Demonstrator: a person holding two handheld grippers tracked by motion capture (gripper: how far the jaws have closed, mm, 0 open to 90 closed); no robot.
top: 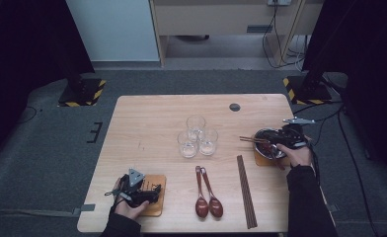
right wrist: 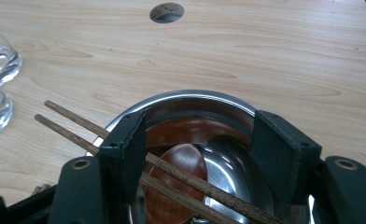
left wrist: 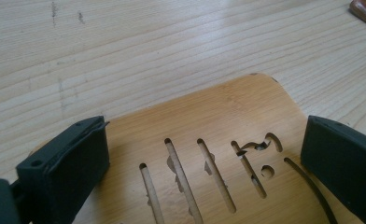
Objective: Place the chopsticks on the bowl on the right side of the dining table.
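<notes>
My right gripper (top: 274, 140) hovers over a steel bowl (top: 263, 136) at the table's right edge. In the right gripper view its jaws (right wrist: 200, 135) stand open above the bowl's rim (right wrist: 195, 95). A reddish-brown spoon (right wrist: 176, 177) lies inside, and two wooden chopsticks (right wrist: 69, 116) rest across the bowl and run between the jaws without being pinched. My left gripper (top: 155, 189) lies at the front left on a wooden coaster (top: 156, 208). Its jaws (left wrist: 204, 158) are open over the coaster's slotted top (left wrist: 218, 112).
Three empty glasses (top: 197, 136) stand together mid-table. Two red-brown spoons (top: 207, 193) and a pair of chopsticks (top: 247, 190) lie near the front edge. A second coaster (top: 259, 161) sits under the bowl. A cable hole (top: 235, 106) is at the back.
</notes>
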